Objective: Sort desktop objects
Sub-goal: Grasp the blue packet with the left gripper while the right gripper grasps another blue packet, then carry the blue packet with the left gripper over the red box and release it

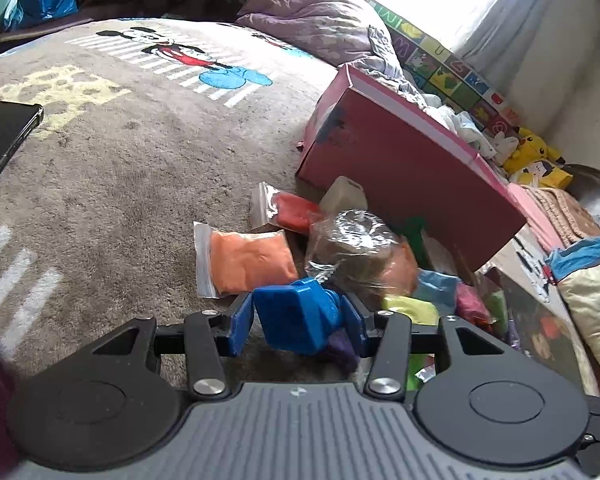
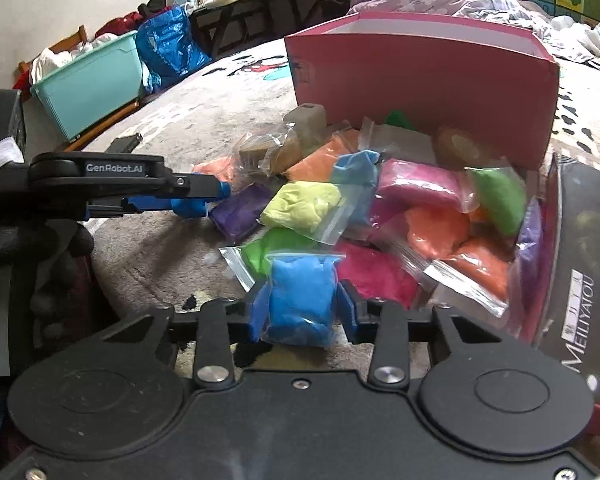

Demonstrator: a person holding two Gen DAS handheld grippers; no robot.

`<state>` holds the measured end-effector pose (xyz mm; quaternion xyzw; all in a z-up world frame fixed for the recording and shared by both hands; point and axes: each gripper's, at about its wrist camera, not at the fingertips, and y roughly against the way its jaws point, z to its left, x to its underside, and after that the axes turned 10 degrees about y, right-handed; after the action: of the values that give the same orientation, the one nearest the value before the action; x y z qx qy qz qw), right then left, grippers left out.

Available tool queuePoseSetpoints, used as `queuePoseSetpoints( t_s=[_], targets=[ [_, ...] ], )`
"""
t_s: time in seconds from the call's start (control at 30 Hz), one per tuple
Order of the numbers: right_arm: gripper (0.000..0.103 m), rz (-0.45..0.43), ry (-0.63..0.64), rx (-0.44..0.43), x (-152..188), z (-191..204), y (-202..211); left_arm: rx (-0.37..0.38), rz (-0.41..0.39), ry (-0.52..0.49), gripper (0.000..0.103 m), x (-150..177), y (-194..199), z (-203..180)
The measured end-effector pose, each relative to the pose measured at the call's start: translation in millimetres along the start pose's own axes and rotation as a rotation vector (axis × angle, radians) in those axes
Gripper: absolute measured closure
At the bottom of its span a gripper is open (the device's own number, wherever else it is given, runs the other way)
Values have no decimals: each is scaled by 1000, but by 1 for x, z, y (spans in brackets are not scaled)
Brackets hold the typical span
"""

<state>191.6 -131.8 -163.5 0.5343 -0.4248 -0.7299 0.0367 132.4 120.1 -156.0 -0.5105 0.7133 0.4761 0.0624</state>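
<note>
A grey cartoon-print bed blanket [image 1: 132,168] carries a tall pink cardboard box [image 2: 420,76]; bagged clay packets [image 2: 420,208] crowd its front. Right tongs [image 2: 303,312] clench a blue clay bag [image 2: 302,300]; left tongs [image 1: 296,318] grip a blue plastic block [image 1: 296,312].

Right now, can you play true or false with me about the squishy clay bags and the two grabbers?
1. The right gripper is squeezing a blue clay bag. True.
2. The left gripper is empty. False: it grips a blue plastic piece.
3. The pink box stands behind the pile of clay bags. True.
4. The purple clay bag is inside the pink box. False: it lies on the blanket at the near edge of the pile, close to the left gripper.
5. A yellow-green clay bag lies on top of the pile. True.
6. The teal bin sits on the blanket next to the clay. False: it is off to the side, beyond the blanket's edge.
</note>
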Motion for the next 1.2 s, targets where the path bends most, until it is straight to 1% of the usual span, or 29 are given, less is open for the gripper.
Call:
queuePoseSetpoints(
  t_s=[0.1,0.23,0.33,0.47,0.63,0.9,1.2],
  targets=[
    [67,-20,-4,5,1,-1,10,9,-10,-3,56,0,9,-4],
    [67,-24,-20,19,7,-5,17,18,-19,-6,56,2,20,-9],
    [67,-34,-46,5,13,-8,20,23,-19,-2,56,2,26,-11],
    [67,-39,-45,-1,21,-7,20,36,-29,-20,56,1,35,-19],
    [67,-46,-78,10,34,-13,18,54,-58,-62,56,-5,47,-34],
    [67,-46,-82,22,47,-14,14,86,-104,-131,56,-29,55,-63],
    [66,-65,-42,65,50,-7,6,107,-160,-208,56,-64,47,-99]
  ],
)
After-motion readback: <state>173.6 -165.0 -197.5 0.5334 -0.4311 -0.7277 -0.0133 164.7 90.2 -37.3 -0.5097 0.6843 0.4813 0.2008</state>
